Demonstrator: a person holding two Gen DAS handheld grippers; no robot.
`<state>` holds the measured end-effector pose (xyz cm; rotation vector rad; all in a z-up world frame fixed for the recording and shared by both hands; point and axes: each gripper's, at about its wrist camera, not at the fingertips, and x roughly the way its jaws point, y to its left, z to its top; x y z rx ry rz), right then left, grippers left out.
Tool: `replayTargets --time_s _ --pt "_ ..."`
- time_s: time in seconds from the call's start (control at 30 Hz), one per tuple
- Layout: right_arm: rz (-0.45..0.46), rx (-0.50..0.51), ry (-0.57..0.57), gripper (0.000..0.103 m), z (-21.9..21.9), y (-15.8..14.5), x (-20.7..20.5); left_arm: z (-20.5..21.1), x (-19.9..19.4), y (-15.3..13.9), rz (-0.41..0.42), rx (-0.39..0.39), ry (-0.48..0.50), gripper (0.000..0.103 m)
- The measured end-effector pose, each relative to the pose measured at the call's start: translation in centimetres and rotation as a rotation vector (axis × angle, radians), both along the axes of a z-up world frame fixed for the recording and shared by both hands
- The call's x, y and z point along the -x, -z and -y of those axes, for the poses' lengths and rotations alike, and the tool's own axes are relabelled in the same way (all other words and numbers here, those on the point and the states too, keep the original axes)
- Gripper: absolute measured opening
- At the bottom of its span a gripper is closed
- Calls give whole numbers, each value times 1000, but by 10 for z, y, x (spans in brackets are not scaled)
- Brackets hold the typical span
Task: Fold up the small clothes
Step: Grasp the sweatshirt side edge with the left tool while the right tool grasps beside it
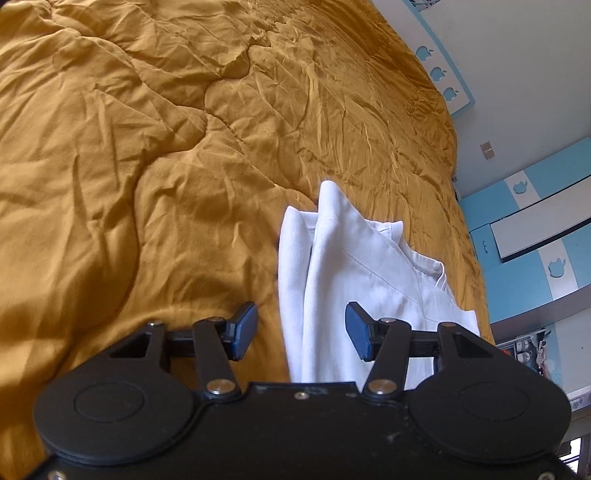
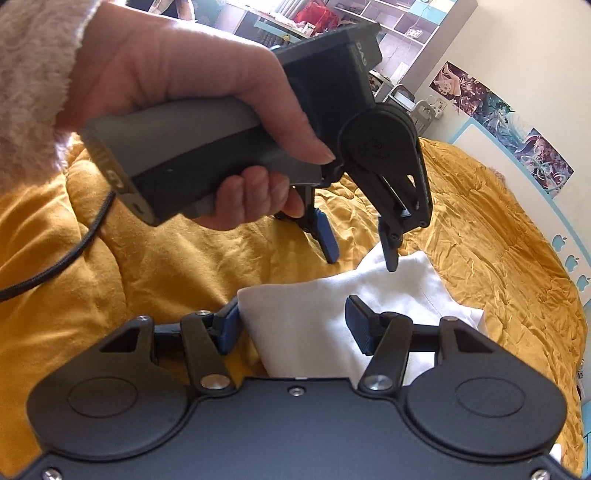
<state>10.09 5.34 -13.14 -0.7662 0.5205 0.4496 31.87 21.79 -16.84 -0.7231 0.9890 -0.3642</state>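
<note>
A small white garment lies folded into a narrow bundle on the mustard quilt. My left gripper is open just above its near end, jaws on either side of the cloth. In the right wrist view the same garment lies under my right gripper, which is open over its near corner. The left gripper, held in a hand, also shows there, open, fingertips just above the garment's far edge.
The quilt covers the whole bed and is heavily wrinkled. A white and blue wall with apple cutouts borders the bed. A black cable trails over the quilt at the left. Shelves stand beyond the bed.
</note>
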Motion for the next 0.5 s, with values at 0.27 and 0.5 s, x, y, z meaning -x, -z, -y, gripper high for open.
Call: replayTargets --time_s 0.27,0.5 --pt "-12 -17 -2 58 1 -2 -3 12 -58 23 -50 161 9 55" --pt "2 -13 -3 58 1 1 -4 18 -84 35 -55 252 2 50"
